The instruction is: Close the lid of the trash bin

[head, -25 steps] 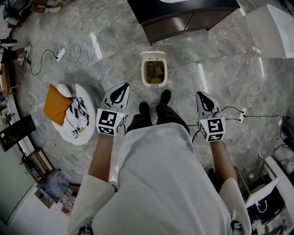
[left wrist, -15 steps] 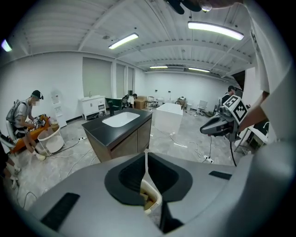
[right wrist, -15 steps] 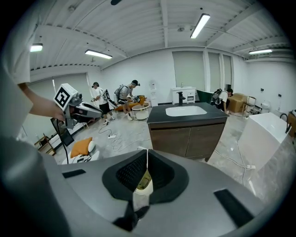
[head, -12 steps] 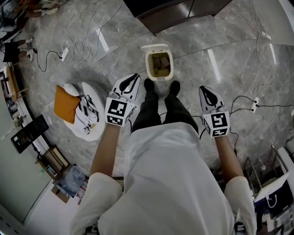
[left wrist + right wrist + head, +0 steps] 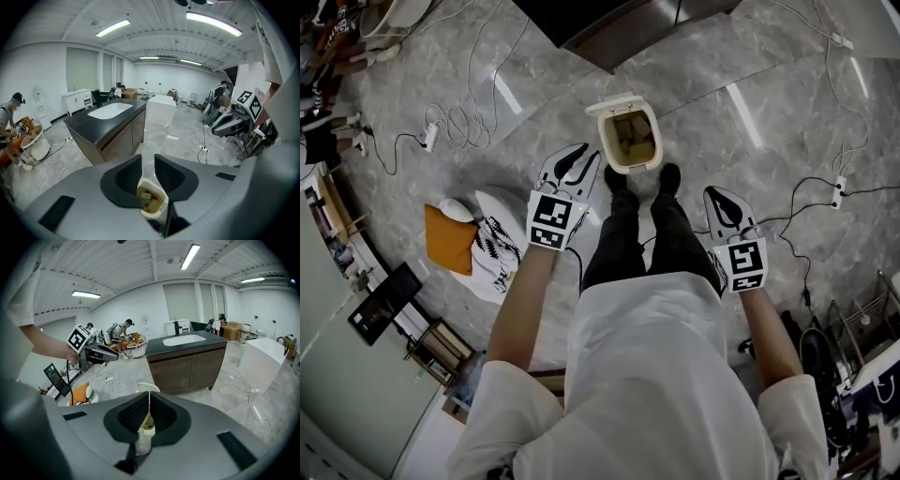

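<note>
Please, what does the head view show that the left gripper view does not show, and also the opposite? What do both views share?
Only the head view: the person's shoes and an orange cushion on the floor. Only the left gripper view: the ceiling lights and the white sink in the dark counter. Both: the trash bin with its lid up and rubbish inside, and the dark counter behind it.

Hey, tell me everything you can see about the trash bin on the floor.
The trash bin is small, cream-coloured and plastic-looking, with a rounded rectangular rim. It stands upright on the grey marbled floor, just beyond the person's shoes. Its lid is flipped open at the far edge, and brownish scraps show inside. Nothing but the floor seems to touch it.
</note>
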Demonstrator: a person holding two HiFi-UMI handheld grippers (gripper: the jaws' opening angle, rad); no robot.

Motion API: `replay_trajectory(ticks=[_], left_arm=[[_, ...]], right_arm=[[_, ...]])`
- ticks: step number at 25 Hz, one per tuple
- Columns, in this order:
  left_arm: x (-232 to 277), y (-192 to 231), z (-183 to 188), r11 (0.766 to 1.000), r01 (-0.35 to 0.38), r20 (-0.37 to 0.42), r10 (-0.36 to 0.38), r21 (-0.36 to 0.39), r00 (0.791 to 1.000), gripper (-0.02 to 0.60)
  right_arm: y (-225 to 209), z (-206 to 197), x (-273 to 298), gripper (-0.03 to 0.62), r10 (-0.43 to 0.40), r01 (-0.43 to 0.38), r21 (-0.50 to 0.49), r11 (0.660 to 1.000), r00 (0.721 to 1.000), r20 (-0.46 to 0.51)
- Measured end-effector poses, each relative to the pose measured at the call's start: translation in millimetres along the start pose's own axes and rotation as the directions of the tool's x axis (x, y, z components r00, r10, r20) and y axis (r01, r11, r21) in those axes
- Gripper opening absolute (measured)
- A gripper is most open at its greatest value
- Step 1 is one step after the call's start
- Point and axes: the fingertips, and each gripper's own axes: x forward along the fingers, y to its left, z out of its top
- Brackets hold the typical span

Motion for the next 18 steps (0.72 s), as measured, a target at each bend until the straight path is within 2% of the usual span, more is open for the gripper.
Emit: replay_trajectory(ticks=[6,11,18], left_arm=[[48.8,12.4,-22.2,0.996,0.076,-0.07,-0.073,0.051,0.995,0.121],[90.6,27.0,-47.2,0.99,0.114,-0.137,-0.103,0.08,0.985,0.164],[136.8,53.5,-94.2,0.971,0.174,-0.29,-0.121,0.163,0.949,0.203]], right_arm=[[-1.9,-12.5,24.5,0.031,-0.038,0.039,0.102,0.994,0.999,-0.01],[-6.5,-28.1,45.4,0.031,-0.063,0.066,0.156,0.985,0.998,-0.028],[-12.0,-48.7,73.6,0.031,-0.093,0.1,0.215,0.972,0.995,-0.042]])
